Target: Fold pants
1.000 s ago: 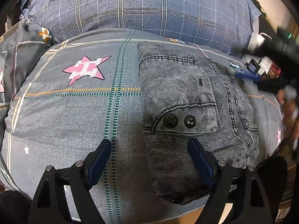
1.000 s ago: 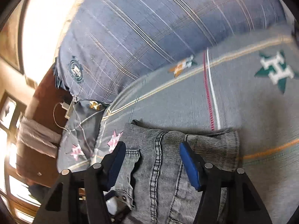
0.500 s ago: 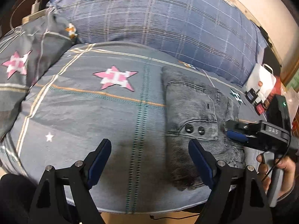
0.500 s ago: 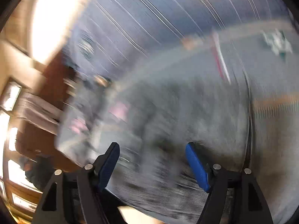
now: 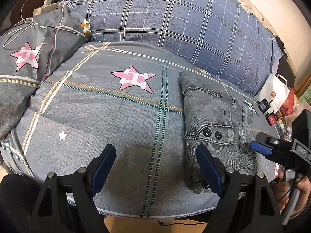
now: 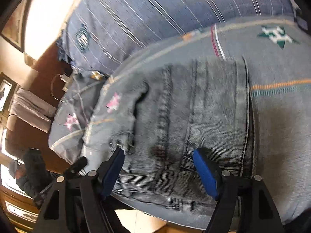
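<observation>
The folded grey pants are found lying on the bed, right of centre in the left wrist view, near the lower edge. The left hand-held gripper is seen spread wide above the bedspread, nothing gripped. The right hand-held gripper is likewise spread wide over the pants, empty. A white paper bag is noted at right; its contents cannot be told.

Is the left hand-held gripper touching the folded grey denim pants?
Cannot tell. In the left wrist view the left hand-held gripper is open; its right finger overlaps the folded grey denim pants, with no contact or gap plainly visible.
</observation>
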A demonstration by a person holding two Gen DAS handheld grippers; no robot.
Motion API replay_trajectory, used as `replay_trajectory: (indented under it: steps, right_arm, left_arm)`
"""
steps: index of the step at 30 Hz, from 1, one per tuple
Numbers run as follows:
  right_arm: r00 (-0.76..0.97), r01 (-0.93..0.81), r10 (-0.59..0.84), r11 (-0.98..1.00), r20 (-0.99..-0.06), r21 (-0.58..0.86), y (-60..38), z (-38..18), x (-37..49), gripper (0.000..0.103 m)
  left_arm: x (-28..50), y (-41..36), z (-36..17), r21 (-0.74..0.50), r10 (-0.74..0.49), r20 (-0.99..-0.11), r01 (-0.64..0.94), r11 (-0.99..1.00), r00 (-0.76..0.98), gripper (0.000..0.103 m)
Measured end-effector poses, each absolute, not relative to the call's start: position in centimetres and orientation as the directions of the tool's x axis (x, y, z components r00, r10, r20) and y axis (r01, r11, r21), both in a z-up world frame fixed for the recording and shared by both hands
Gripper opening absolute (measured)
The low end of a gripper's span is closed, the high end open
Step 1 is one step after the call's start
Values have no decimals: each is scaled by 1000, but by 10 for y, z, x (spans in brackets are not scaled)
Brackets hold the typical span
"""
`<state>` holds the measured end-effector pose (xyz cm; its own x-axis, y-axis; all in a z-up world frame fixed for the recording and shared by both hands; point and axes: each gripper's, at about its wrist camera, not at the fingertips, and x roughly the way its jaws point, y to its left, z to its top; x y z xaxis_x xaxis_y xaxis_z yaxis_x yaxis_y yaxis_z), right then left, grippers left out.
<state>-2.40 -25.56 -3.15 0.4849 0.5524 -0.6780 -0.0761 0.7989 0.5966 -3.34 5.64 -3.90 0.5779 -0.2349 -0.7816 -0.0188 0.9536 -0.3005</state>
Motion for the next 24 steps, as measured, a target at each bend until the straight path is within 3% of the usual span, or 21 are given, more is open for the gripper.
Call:
replay_trajectory:
  steps: [3, 6, 12, 16, 24]
  right_arm:
    - [477, -127, 580, 789, -660, 601, -250, -29, -26, 77]
    - [411, -62, 535, 824, -738, 563, -251, -58, -17, 77]
    - [484, -86, 572, 784, -662, 614, -262, -34, -30, 77]
    - [427, -58, 553, 806, -715, 589, -262, -60, -26, 77]
    - [466, -136, 571, 801, -676, 583, -244, -36, -29, 77]
  left_arm:
    - [-31, 56, -40, -302, -236, -787, -23, 953, 571, 85]
    - [-33, 59, -39, -294, -229, -784, -21, 955, 576, 85]
    - [-32, 73, -41, -315, -220, -785, -67, 947, 580, 85]
    - [-34, 76, -41, -313, -220, -783, -64, 947, 582, 85]
    - [-28, 78, -50, -336, -236, -789, -76, 939, 567, 85]
